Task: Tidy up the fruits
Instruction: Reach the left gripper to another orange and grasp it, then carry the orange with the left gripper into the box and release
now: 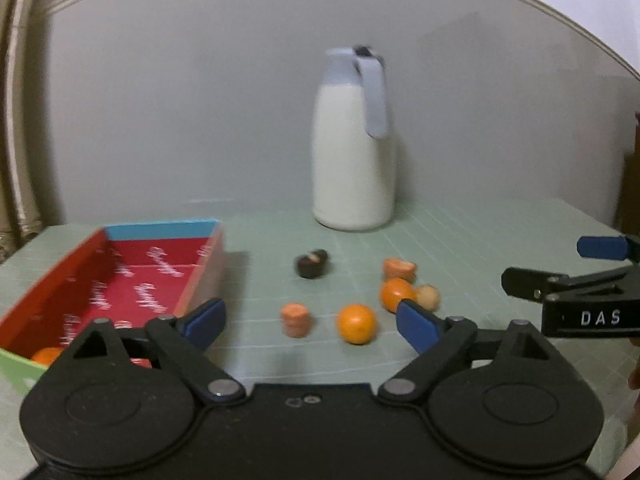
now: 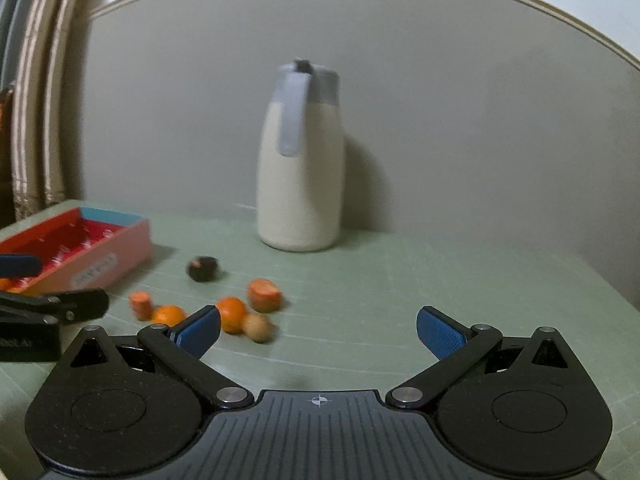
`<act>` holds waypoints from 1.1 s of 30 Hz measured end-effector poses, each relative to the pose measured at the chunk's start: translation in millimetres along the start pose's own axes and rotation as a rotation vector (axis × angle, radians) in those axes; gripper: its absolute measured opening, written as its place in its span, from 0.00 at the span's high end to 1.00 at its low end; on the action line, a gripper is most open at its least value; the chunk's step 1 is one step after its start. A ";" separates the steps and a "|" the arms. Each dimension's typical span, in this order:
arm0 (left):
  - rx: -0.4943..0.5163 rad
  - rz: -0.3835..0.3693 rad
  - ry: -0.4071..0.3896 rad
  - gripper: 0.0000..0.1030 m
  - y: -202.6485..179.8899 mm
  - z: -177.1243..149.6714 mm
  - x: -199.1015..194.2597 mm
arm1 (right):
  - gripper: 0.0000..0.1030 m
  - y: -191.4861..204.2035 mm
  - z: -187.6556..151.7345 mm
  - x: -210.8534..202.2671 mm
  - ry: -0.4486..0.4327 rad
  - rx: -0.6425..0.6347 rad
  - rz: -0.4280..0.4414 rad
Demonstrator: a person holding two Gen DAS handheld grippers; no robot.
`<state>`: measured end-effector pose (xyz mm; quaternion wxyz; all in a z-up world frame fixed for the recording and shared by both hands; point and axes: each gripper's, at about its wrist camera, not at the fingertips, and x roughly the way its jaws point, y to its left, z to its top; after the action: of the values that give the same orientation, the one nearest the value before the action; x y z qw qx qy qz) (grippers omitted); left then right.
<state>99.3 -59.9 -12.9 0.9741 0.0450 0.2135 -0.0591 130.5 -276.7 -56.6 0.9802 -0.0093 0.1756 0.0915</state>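
Loose fruits lie on the green mat: a dark fruit (image 1: 312, 264), two orange stubby pieces (image 1: 296, 320) (image 1: 399, 269), two oranges (image 1: 357, 324) (image 1: 394, 294) and a tan ball (image 1: 428, 298). A red box (image 1: 120, 280) at the left holds an orange (image 1: 46, 355) in its near corner. My left gripper (image 1: 312, 322) is open and faces the loose fruits, its pads touching none. My right gripper (image 2: 319, 331) is open over bare mat, with the fruit cluster (image 2: 232, 314) just left of its left pad. Each gripper shows at the edge of the other's view.
A tall white jug (image 1: 354, 152) with a pale blue lid and handle stands at the back against the grey wall. The box's pink outer wall (image 2: 100, 256) faces the fruits. The mat's right edge (image 2: 600, 280) drops off.
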 end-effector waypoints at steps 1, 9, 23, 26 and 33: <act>0.005 -0.005 0.017 0.26 -4.9 0.3 7.4 | 0.00 -5.9 -0.3 4.5 0.014 0.008 -0.008; 0.023 -0.011 0.107 0.50 -16.5 -2.1 47.6 | 0.00 -38.7 2.7 37.7 0.123 0.113 -0.030; 0.036 -0.041 0.191 0.79 -27.8 -4.1 73.8 | 0.00 -42.8 8.4 54.8 0.108 0.145 -0.023; 0.037 -0.050 0.177 0.79 -27.7 -3.2 69.7 | 0.00 -42.2 8.4 55.7 0.107 0.153 -0.023; 0.053 -0.048 0.101 0.79 -25.6 0.3 50.1 | 0.00 -33.7 9.8 56.4 0.107 0.143 -0.020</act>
<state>141.1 -90.0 -35.3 0.9589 0.0684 0.2617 -0.0855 192.0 -299.4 -67.4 0.9683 0.0543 0.2340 0.0682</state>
